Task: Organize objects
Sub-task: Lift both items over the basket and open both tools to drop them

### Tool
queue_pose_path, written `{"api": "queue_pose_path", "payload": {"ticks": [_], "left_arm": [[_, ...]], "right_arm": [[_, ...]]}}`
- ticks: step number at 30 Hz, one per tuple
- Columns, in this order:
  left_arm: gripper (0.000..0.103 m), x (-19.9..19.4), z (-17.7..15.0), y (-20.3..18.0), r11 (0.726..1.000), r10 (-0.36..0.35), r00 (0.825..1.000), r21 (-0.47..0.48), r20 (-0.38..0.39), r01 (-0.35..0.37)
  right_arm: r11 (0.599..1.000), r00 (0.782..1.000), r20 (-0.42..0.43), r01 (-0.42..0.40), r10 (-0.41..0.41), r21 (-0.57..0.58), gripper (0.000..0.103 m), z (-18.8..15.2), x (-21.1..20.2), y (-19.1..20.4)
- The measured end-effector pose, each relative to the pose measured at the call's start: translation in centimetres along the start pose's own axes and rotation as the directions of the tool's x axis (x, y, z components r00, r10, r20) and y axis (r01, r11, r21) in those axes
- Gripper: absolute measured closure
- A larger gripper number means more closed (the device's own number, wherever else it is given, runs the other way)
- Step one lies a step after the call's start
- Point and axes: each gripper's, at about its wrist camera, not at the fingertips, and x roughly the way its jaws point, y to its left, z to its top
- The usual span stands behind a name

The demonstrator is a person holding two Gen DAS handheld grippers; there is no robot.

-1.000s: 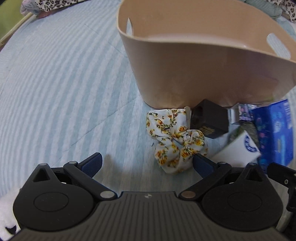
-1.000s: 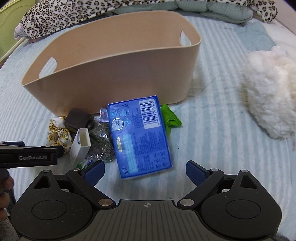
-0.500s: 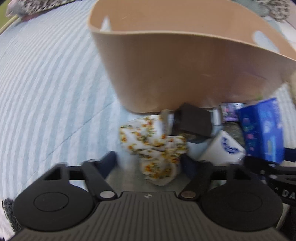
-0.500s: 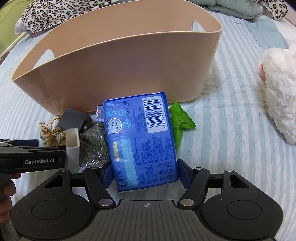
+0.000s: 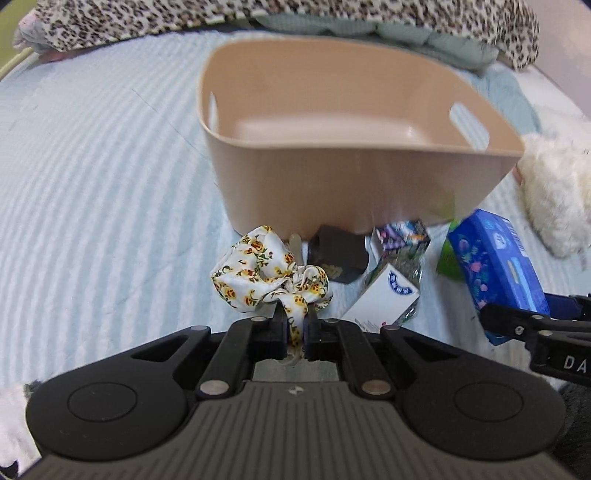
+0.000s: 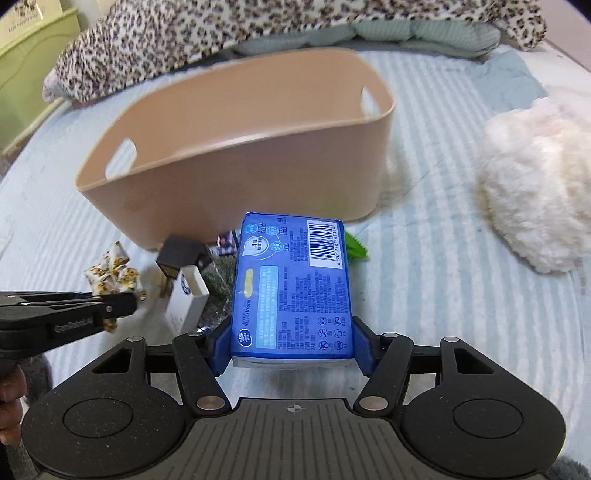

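Note:
My left gripper (image 5: pixel 295 325) is shut on a white scrunchie with yellow flowers (image 5: pixel 267 273) and holds it above the bed, in front of the tan basket (image 5: pixel 354 184). The scrunchie also shows at the left of the right wrist view (image 6: pixel 114 275). My right gripper (image 6: pixel 291 343) is shut on a blue tissue pack (image 6: pixel 291 288), raised off the bed before the basket (image 6: pixel 236 177). The pack shows at the right of the left wrist view (image 5: pixel 495 273). The basket looks empty.
On the striped blanket (image 5: pixel 92 184) by the basket lie a black box (image 5: pixel 338 251), a white carton (image 5: pixel 384 295), a dark foil packet (image 5: pixel 402 236) and a green packet (image 6: pixel 356 247). A white fluffy toy (image 6: pixel 535 184) lies at the right. Leopard-print bedding (image 6: pixel 221 26) is behind.
Both grippers closed: the left on the scrunchie, the right on the blue pack. Both have lifted their objects and pulled back, so the basket's inside is now visible.

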Motion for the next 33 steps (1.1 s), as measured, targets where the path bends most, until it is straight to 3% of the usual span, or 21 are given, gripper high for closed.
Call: {"api": "queue_pose_path", "payload": {"ticks": [6, 11, 19, 24, 33], "left_arm": [[0.095, -3.3, 3.1, 1.4, 1.0, -0.007, 0.996, -0.016, 0.09, 0.008], [0.095, -6.3, 5.0, 0.5, 0.999, 0.003, 0.981, 0.036, 0.196, -0.011], [0.094, -5.5, 10.3, -1.7, 0.995, 0.02, 0.959, 0.091, 0.282, -0.047], [0.094, -0.9, 13.4, -2.8, 0.991, 0.074, 0.966, 0.09, 0.249, -0.099], [0.094, 6.2, 14.7, -2.9, 0.989, 0.095, 0.989, 0.105, 0.115, -0.107]], "right_arm": [[1.0, 0.994, 0.106, -0.015, 0.013, 0.016, 0.043, 1.5, -2.9, -1.8], [1.0, 0.979, 0.202, -0.014, 0.012, 0.01, 0.043, 3.8, -4.9, -2.0], [1.0, 0.96, 0.281, 0.009, -0.004, -0.017, 0.043, 8.8, -4.2, -1.7], [1.0, 0.964, 0.266, 0.006, -0.002, -0.015, 0.043, 11.9, -1.2, -1.7], [0.997, 0.985, 0.167, 0.061, -0.052, -0.048, 0.043, 13.9, 5.4, -1.1]]}}
